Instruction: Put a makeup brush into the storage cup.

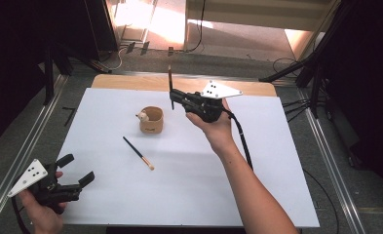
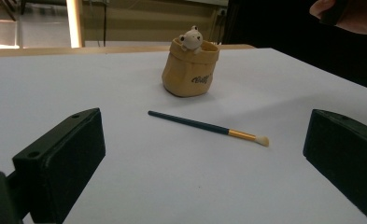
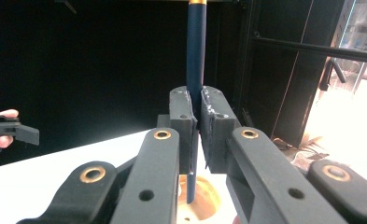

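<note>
brush is what you have in your right gripper, a thin dark-handled makeup or paint brush held upright above the far middle of the white table, just right of and slightly beyond the tan pouch-shaped holder. judging by its build it should be very light and stiff along the shaft, with a smooth lacquered handle that could slide or pivot between flat pads if you knock its lower end against something. the bristle end is the delicate part, so the mid-handle is the place to hold it, and that is where you have it: in the right gripper view the jaws are clamped together on the handle, the gold ferrule at the top edge and the lower tip hanging over the holder's open mouth. a slim round shaft gives little contact, so lower it gently and let go only once the tip is inside. the holder looks small and light, with a little bear figure on its rim, and a sideways nudge could tip or shift it. your left gripper sits at the near left corner with its jaws wide apart, holding nothing and touching nothing. a second brush lies flat on the table between it and the holder, bristles to the near right; take that one at the middle of its handle too.
</note>
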`<action>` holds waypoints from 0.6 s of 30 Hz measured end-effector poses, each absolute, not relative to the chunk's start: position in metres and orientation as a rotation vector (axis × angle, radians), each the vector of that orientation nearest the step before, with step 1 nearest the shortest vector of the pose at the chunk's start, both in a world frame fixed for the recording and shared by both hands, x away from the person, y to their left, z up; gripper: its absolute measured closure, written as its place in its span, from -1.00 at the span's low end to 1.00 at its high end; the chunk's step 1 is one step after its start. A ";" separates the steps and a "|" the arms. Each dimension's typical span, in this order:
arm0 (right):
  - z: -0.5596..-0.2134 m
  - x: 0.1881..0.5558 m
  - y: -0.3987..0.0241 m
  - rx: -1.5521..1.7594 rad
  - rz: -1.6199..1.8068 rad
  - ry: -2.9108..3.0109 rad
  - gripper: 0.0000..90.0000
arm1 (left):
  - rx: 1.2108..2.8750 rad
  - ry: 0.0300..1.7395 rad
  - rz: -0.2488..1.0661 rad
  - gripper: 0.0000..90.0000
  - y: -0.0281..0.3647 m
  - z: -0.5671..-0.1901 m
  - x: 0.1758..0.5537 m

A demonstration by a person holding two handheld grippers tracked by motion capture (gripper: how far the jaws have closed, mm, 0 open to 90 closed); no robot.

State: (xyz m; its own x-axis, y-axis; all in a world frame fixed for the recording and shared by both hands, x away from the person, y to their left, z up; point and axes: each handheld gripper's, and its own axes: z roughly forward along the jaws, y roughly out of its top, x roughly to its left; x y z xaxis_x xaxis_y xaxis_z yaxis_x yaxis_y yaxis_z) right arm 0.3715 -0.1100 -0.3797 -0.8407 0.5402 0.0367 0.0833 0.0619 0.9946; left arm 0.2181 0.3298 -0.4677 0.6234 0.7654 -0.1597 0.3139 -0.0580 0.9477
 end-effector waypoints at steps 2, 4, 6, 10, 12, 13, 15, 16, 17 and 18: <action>-0.381 0.373 -0.107 0.635 1.838 2.001 0.90 | 1.646 0.904 0.470 -1.00 0.330 -0.468 0.218; -0.383 0.375 -0.105 0.643 1.834 2.003 0.90 | 1.643 0.904 0.470 -1.00 0.331 -0.468 0.218; -0.385 0.377 -0.102 0.649 1.833 2.007 0.90 | 1.640 0.904 0.471 -1.00 0.331 -0.468 0.218; -0.388 0.380 -0.098 0.657 1.832 2.014 0.90 | 1.638 0.906 0.472 -1.00 0.331 -0.467 0.218; -0.389 0.381 -0.095 0.660 1.828 2.016 0.90 | 1.637 0.906 0.470 -1.00 0.331 -0.467 0.218; -0.390 0.382 -0.093 0.663 1.832 2.017 0.90 | 1.636 0.904 0.471 -1.00 0.331 -0.467 0.218; -0.390 0.383 -0.091 0.660 1.833 2.016 0.90 | 1.634 0.904 0.470 -1.00 0.331 -0.468 0.218; -0.391 0.384 -0.089 0.664 1.835 2.018 0.90 | 1.633 0.904 0.469 -1.00 0.331 -0.467 0.218; -0.391 0.385 -0.088 0.661 1.833 2.021 0.90 | 1.634 0.905 0.469 -1.00 0.331 -0.467 0.218; -0.392 0.386 -0.086 0.662 1.832 2.021 0.90 | 1.635 0.906 0.470 -1.00 0.331 -0.467 0.218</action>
